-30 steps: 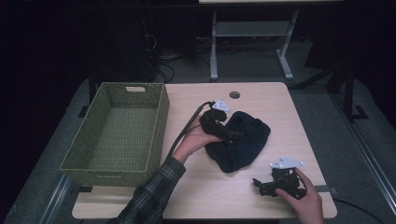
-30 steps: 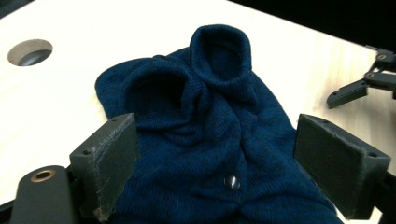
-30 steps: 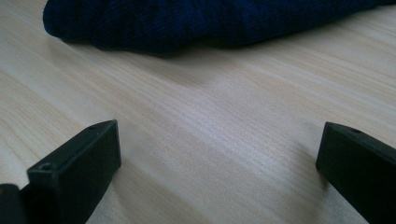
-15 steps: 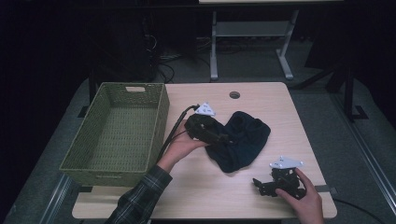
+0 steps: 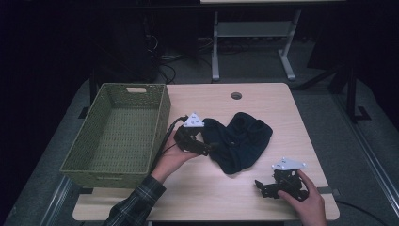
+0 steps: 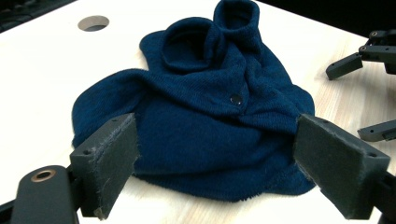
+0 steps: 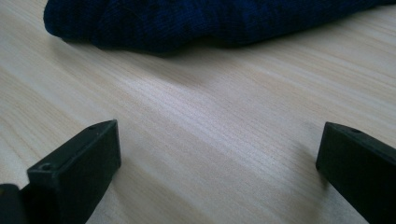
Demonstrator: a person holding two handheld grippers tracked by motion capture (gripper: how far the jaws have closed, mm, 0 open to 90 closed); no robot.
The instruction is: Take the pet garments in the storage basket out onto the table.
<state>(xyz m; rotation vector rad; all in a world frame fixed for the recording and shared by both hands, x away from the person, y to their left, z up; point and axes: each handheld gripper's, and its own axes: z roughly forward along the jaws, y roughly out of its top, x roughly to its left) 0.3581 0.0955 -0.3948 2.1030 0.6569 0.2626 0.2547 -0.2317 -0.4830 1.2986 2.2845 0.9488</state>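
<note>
left gripper [image 5: 207, 149]: jaws wide, at left edge of navy knit garment [image 5: 240, 140], mid-table | right gripper [image 5: 263, 185]: jaws wide, near front edge on bare wood table [image 5: 282, 103] | woven green basket [image 5: 117, 136] at left | garment soft, crumpled, ribbed

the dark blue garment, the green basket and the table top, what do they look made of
The dark blue garment looks like soft knitted fabric, maybe wool or acrylic: fine ribbed stitches, matte, with a dark snap button. The green basket looks woven, paper cord or plastic; the weave pattern shows. The table top looks like pale wood-grain laminate, with a smooth, slight sheen.
</note>
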